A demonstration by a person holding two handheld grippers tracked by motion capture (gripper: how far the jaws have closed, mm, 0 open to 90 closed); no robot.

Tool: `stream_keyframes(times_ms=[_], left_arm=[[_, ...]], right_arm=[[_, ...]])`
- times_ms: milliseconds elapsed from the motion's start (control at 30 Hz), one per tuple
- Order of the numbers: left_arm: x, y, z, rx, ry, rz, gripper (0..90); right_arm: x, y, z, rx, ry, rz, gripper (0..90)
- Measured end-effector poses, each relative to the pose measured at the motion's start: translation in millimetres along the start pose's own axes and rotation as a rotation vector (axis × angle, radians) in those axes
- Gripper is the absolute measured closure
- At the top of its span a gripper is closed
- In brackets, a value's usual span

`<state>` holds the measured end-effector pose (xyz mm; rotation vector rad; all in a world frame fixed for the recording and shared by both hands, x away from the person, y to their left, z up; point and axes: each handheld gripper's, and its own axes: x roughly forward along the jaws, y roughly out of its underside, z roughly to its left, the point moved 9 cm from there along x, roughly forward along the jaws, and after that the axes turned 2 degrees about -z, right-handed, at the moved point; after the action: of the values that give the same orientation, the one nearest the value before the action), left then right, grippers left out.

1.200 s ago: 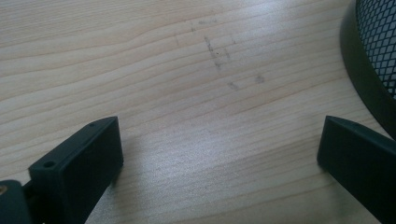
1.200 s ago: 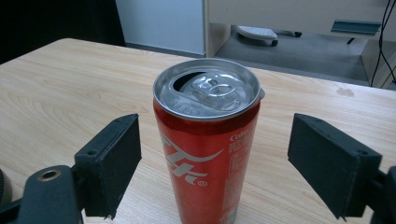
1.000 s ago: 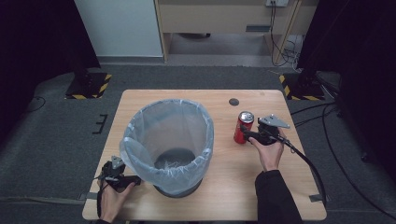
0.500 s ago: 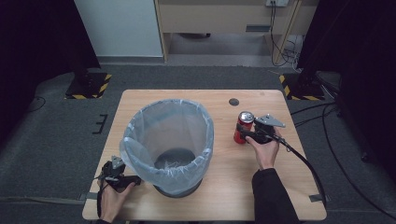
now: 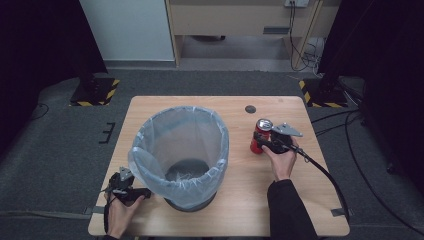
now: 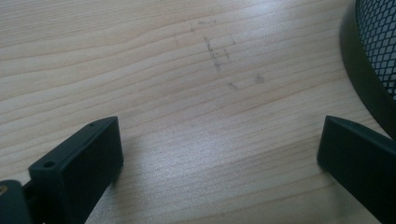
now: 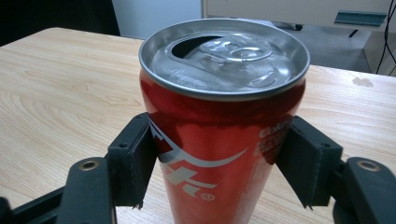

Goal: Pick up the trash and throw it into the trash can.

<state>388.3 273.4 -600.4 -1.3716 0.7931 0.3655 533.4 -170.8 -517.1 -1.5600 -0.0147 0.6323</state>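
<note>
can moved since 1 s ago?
No. The can stands at the same spot below the dark table hole, right of the bin. The right gripper has just been closing its jaws, now on the can.

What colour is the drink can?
The opened metal drink can is red with white swirls and a silver top, clearest in the right gripper view.

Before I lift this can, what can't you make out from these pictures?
- Can: its base, cut off by the right gripper view's bottom edge; its contents, too dark through the opening.
- Bin: its floor, high view, veiled by the liner.
- Left gripper: its jaws, high view, too small.
</note>
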Motion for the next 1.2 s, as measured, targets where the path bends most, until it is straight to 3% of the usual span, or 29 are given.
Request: stream_keyframes(times_ms=[300, 600, 733, 1200], left_arm=[[0.0, 0.0, 0.0, 0.000, 0.000, 0.000, 0.0], [0.0, 0.0, -0.1, 0.000, 0.000, 0.000, 0.0], [0.0, 0.0, -0.3, 0.001, -0.001, -0.001, 0.0], [0.0, 0.0, -0.6, 0.001, 0.000, 0.000, 0.0]], right_arm=[[-11.8, -12.0, 1.4, 0.005, -0.012, -0.045, 33.8], [-36.1, -27.0, 15.4, 0.005, -0.081, -0.120, 33.7], [-54.2, -41.3, 21.3, 0.034, -0.125, -0.182, 33.8], [-91.7, -73.3, 34.0, 0.024, -0.182, -0.286, 33.8]])
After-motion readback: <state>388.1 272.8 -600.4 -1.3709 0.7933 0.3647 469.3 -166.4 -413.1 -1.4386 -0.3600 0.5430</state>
